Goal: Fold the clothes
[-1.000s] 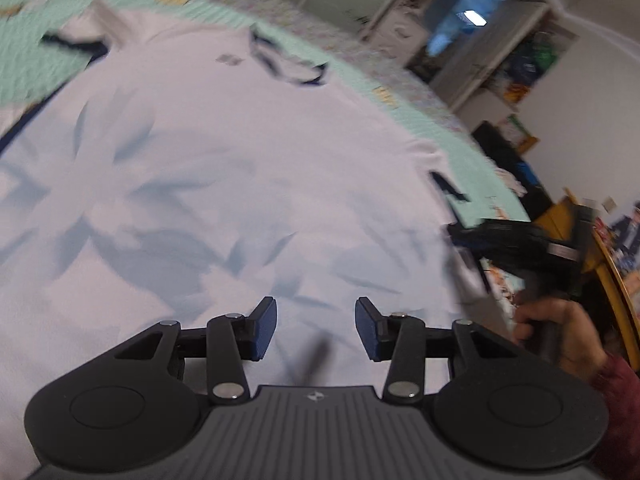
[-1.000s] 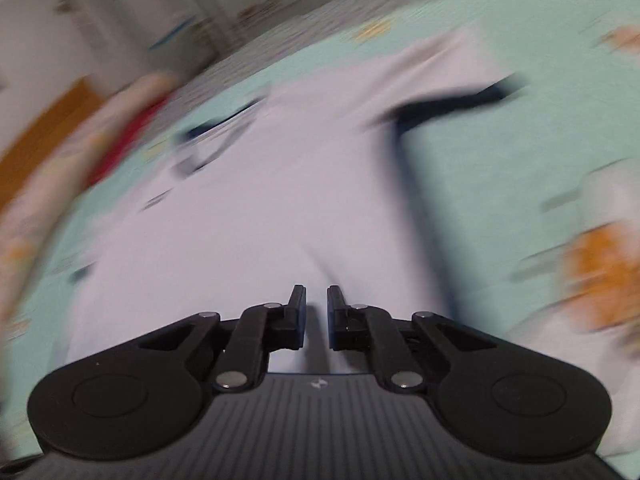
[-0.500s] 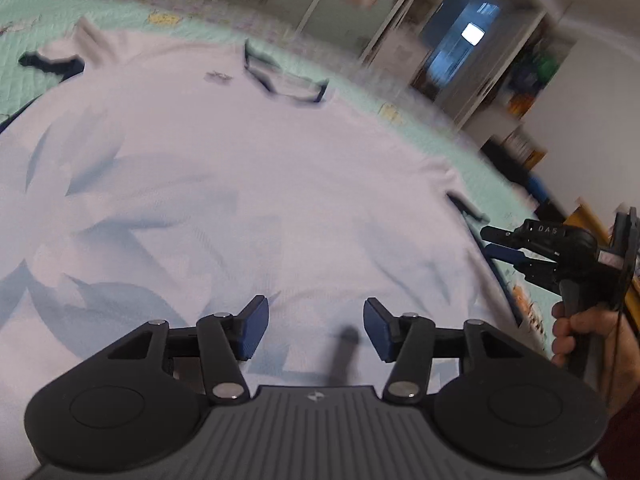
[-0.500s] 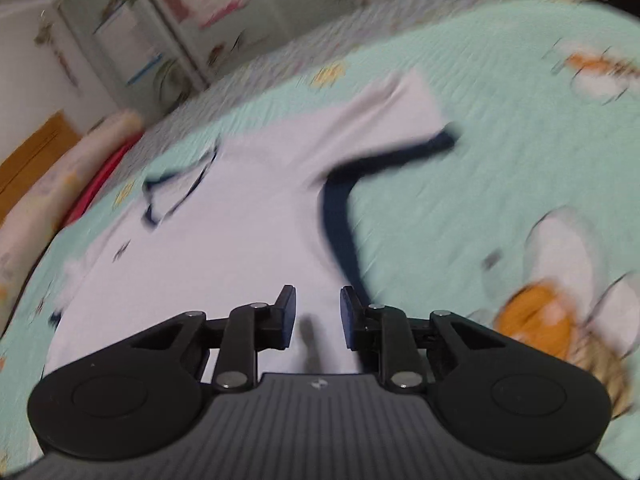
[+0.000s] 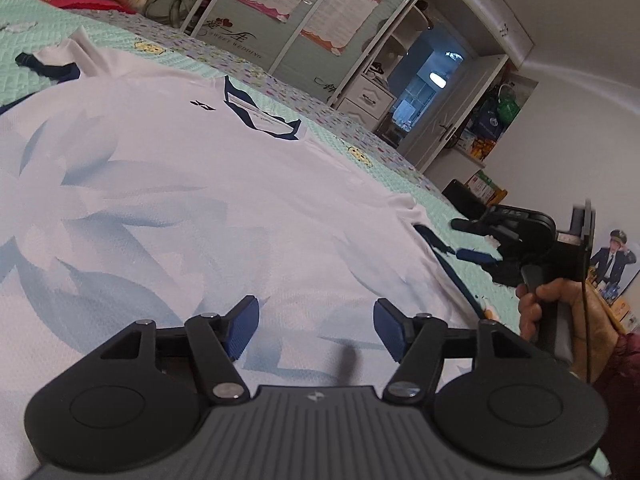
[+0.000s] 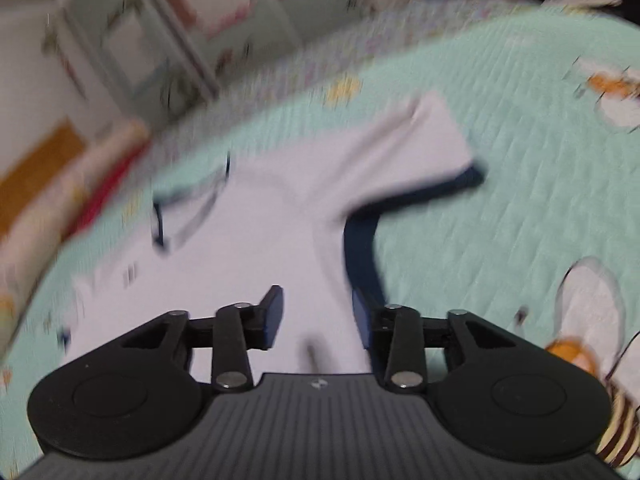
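While the white shirt (image 5: 192, 200) lies spread flat, front up, on the mint quilted bedspread (image 5: 436, 200), both tools hang over its near hem end, and that is what the coming move appears to turn on. The shirt's long axis runs away from the left gripper (image 5: 316, 326), hem nearest, navy V collar (image 5: 260, 118) farthest, so cloth lies straight ahead of and beneath that tool. The right gripper (image 6: 318, 318) sits at the shirt's right side seam: in its own blurred view the navy side stripe (image 6: 360, 248) passes just beside its right pad, with the short sleeve (image 6: 432, 140) beyond, angled outward from the shirt body. Judging by this, the right hand (image 5: 560, 312) is nearer the shirt's edge and the left is nearer its middle.

Both sets of jaws have just been opening; each now stands apart with nothing pinched, only flat fabric showing in the gap. Whether either pad touches the cloth cannot be told.

Thin and smooth-knit, the shirt carries a pale blue leaf-like print across the lower body, a small dark logo near the collar, and navy trim at the sleeves. It lies with few wrinkles. Beneath the shirt, the bedspread is stitched in small diamonds and printed with cartoon bees (image 6: 588, 336).
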`<state>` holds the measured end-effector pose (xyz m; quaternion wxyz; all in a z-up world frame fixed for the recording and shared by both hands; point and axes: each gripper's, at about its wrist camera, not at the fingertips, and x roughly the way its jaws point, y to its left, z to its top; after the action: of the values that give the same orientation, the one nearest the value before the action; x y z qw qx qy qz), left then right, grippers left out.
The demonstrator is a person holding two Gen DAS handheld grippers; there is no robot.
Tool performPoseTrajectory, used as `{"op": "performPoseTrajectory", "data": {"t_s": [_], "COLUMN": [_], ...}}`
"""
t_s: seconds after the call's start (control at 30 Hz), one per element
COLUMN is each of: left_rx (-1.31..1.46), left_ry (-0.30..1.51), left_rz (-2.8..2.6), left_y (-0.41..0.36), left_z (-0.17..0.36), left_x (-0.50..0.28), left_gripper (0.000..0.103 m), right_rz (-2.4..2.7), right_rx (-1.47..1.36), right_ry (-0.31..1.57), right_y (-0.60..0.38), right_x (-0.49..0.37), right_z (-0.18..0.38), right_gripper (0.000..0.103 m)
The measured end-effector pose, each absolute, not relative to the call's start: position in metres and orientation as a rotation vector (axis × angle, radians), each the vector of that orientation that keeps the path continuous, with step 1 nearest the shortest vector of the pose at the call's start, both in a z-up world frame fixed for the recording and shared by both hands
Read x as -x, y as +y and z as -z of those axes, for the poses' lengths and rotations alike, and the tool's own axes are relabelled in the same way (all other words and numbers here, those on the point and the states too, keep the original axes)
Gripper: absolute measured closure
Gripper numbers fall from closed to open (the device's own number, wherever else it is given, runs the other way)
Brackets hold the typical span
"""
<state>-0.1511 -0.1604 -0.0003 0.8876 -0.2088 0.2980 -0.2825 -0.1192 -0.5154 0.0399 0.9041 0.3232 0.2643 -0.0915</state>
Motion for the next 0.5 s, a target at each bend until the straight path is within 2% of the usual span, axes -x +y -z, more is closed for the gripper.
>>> {"op": "performPoseTrajectory", "data": {"t_s": [0.17,0.5], "left_rx": [0.458,0.482], "left_ry": [0.618,0.617], "left_rz": [0.596,0.606], "left_y": [-0.157,-0.153], "left_z": [0.002,0.004], "left_x": [0.150,0.150], "left_gripper": [0.036,0.036], "right_rz": [0.329,0.382], "right_rx": [-0.930,-1.163], "right_ry": [0.396,0.362], "right_y": [-0.569,-0.626], "right_x": [0.130,0.080], "right_z": [-0.025,0.017], "right_gripper": [0.053,0.052]}}
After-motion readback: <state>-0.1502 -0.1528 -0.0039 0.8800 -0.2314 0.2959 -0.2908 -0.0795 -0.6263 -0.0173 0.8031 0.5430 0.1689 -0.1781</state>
